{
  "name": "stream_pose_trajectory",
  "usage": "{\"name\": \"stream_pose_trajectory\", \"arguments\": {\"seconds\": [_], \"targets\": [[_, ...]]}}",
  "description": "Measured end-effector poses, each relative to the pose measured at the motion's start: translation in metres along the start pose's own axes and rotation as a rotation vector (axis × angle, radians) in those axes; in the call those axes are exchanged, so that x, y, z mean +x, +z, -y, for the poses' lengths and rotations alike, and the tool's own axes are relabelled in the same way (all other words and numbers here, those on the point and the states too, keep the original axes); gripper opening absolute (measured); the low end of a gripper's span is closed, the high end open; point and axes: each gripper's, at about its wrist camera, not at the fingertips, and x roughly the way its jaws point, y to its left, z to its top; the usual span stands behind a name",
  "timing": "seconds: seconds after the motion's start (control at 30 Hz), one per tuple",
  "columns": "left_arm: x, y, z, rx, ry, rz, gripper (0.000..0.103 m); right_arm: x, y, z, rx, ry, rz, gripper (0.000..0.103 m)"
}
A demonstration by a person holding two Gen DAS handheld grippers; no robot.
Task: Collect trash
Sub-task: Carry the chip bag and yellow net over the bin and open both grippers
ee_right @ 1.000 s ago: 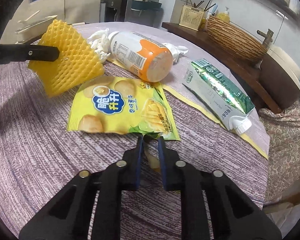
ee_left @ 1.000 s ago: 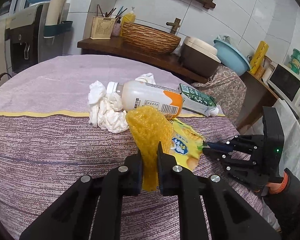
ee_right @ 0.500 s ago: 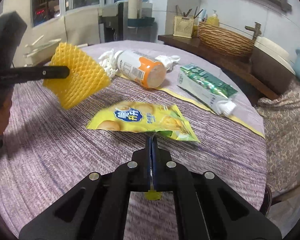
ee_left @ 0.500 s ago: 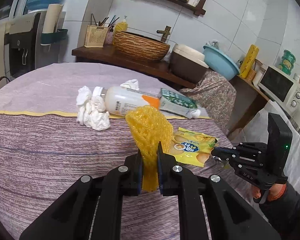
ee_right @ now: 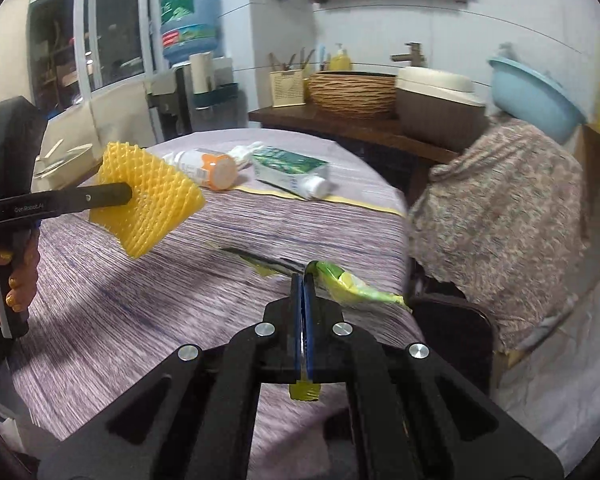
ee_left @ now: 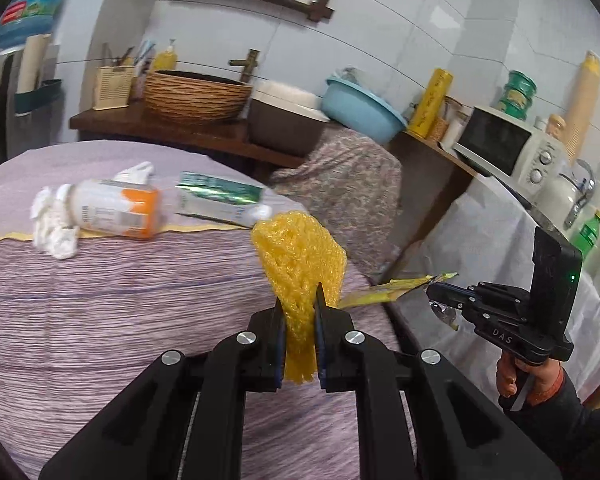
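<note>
Yellow foam net point(ee_left: 300, 256) pinched at lower end by left gripper point(ee_left: 299, 312), frame centre; chip bag point(ee_right: 352, 286) clamped by corner in right gripper point(ee_right: 303, 292) (both judged light, soft, crushable)

I am reading "DAS" in pale letters on the black body of my right claw point(ee_left: 440, 298), and "Gen Robot.AI" along the finger of my left claw point(ee_right: 126, 194). Other labels are blurring too much to read.
</note>
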Motion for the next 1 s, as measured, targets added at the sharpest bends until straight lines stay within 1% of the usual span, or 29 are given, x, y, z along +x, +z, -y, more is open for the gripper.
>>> {"name": "stream_pose_trajectory", "arguments": {"seconds": [0.07, 0.13, 0.2, 0.23, 0.33, 0.5, 0.6, 0.67, 0.73, 0.9, 1.0], "targets": [[0.008, 0.000, 0.018, 0.017, -0.021, -0.003, 0.012, -0.015, -0.009, 0.018, 0.026, -0.030, 0.008, 0.002], [0.017, -0.001, 0.041, 0.033, -0.057, -0.009, 0.012, -0.028, -0.019, 0.035, 0.055, -0.058, 0.014, 0.002], [0.026, -0.002, 0.058, 0.037, -0.075, -0.020, 0.012, -0.040, -0.029, 0.051, 0.079, -0.085, 0.016, 0.002], [0.034, -0.003, 0.071, 0.041, -0.089, -0.035, 0.012, -0.043, -0.033, 0.057, 0.089, -0.094, 0.015, 0.002], [0.053, -0.008, 0.094, 0.028, -0.129, -0.057, 0.012, -0.051, -0.047, 0.077, 0.119, -0.124, 0.009, 0.002], [0.076, -0.018, 0.125, 0.027, -0.141, -0.071, 0.012, -0.058, -0.069, 0.107, 0.168, -0.160, -0.005, 0.002], [0.088, -0.025, 0.137, 0.019, -0.131, -0.077, 0.012, -0.053, -0.079, 0.120, 0.188, -0.169, -0.022, 0.002], [0.097, -0.032, 0.143, 0.018, -0.119, -0.085, 0.012, -0.044, -0.087, 0.129, 0.195, -0.177, -0.041, 0.002], [0.106, -0.037, 0.147, 0.012, -0.118, -0.101, 0.012, -0.030, -0.095, 0.138, 0.216, -0.168, -0.064, 0.002], [0.122, -0.045, 0.153, 0.015, -0.093, -0.124, 0.012, 0.000, -0.114, 0.160, 0.307, -0.139, -0.092, 0.002], [0.137, -0.052, 0.159, 0.027, -0.078, -0.157, 0.012, 0.012, -0.126, 0.168, 0.341, -0.162, -0.103, 0.002]]}}
